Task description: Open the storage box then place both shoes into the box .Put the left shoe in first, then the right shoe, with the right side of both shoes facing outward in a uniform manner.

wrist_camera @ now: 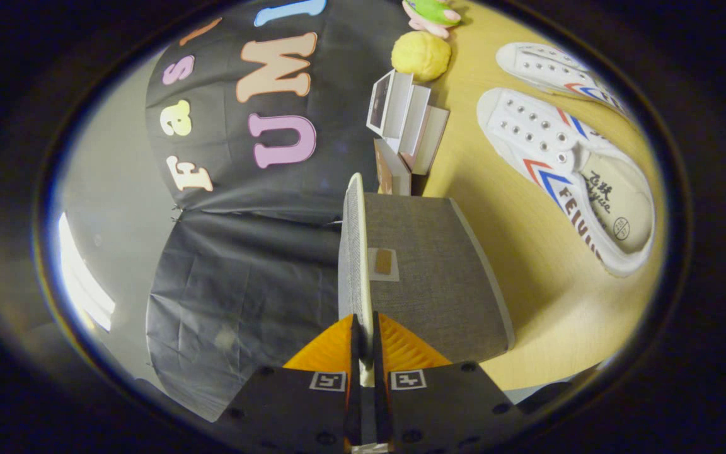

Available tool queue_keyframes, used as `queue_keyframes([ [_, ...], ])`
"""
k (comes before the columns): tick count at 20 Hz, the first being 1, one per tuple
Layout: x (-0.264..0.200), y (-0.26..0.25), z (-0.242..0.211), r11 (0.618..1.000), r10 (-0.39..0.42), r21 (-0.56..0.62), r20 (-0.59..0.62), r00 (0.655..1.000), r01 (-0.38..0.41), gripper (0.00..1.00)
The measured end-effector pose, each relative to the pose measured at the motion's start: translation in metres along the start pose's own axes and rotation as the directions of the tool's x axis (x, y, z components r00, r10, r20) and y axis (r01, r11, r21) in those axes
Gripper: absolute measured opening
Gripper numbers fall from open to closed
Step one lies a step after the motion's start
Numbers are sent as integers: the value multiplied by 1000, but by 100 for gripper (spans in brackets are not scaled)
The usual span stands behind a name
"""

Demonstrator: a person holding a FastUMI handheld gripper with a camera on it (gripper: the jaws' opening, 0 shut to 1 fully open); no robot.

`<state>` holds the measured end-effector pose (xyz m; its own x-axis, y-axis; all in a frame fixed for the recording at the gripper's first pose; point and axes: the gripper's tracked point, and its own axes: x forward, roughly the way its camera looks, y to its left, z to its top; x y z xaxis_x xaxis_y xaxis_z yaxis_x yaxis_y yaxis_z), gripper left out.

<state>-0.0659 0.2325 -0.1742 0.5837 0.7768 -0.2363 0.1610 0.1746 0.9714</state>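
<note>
You're pinching the lid (355, 252) edge with the tool (366, 353) clenched; it's looking light, stiff, so keep gripping there.

Two white shoes (564, 170) lie well beyond the claw (366, 353). One grey storage box (426, 271), its lid (355, 252) pinched between the claw's fingers. One yellow ball (421, 55), one green toy (433, 12), one stack of cards (404, 123).

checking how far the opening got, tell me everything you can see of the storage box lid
The storage box lid is a thin, pale panel with a woven fabric look, seen edge-on, raised off the grey fabric storage box. The gripper has both fingers pinched on its near edge. Its far end reaches toward the stacked cartons.
</note>
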Motion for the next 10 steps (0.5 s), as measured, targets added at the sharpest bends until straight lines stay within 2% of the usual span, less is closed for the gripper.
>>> queue_keyframes([
  [4, -6, 23, -4, 998, 1, -65, -34, 999, -3, 5],
  [10, -7, 75, -5, 984, 33, -170, -67, 997, -44, 5],
])
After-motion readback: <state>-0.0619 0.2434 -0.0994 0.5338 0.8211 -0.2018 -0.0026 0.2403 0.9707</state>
